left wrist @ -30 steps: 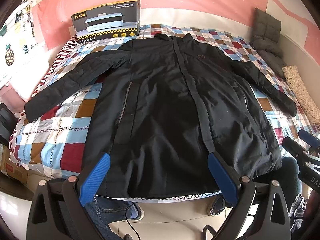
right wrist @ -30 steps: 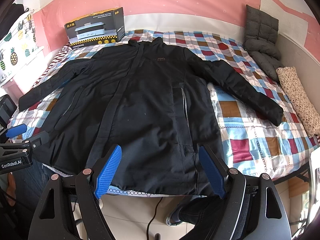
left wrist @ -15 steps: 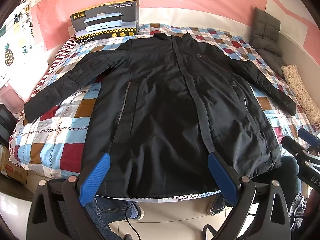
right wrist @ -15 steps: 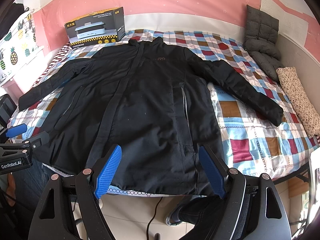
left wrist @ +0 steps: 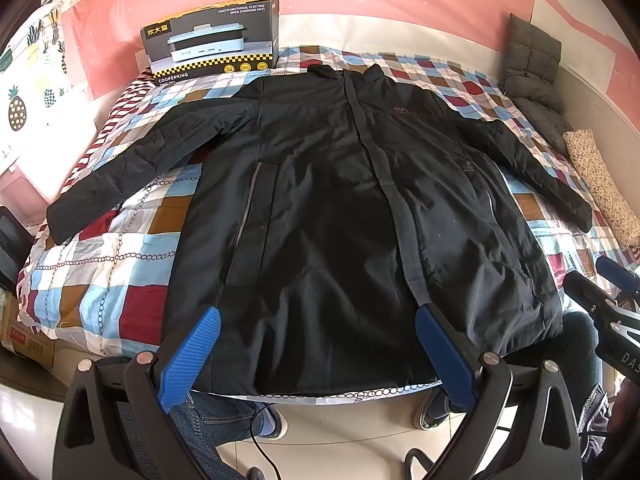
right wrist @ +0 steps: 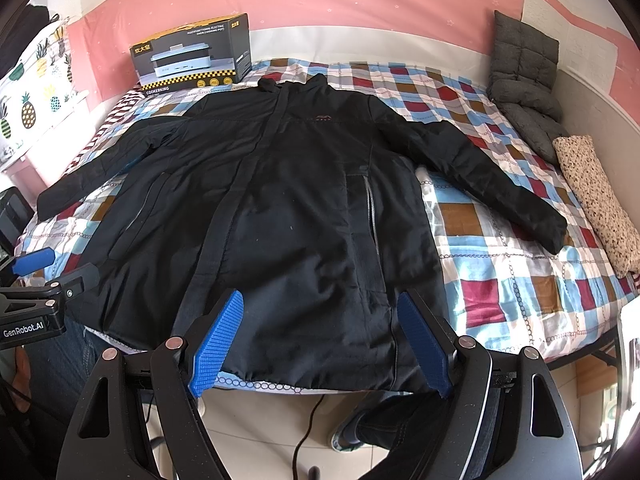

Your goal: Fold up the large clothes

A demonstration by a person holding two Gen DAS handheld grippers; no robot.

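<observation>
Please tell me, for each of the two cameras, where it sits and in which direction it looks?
Left wrist: on the open left gripper, above the bed's foot, facing the black coat; jeans-clad legs show below.
Right wrist: on the open right gripper, same direction, further right; the left gripper shows at its left edge.
Shared: coat, checked bedspread, cooker box.

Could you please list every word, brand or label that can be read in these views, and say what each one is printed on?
"COOKERKING": front of the appliance box on the bed.
"MULTIFUNCTIONAL ELECTRIC OVEN (COOKING POT)": upper edge of that box.
Yellow Chinese characters at the box's top left corner: too small to read surely.
"GenRobot.AI": body of the left gripper.
"DAS", cut off: body of the right gripper.
Chest logo on the black coat: unreadable.
</observation>
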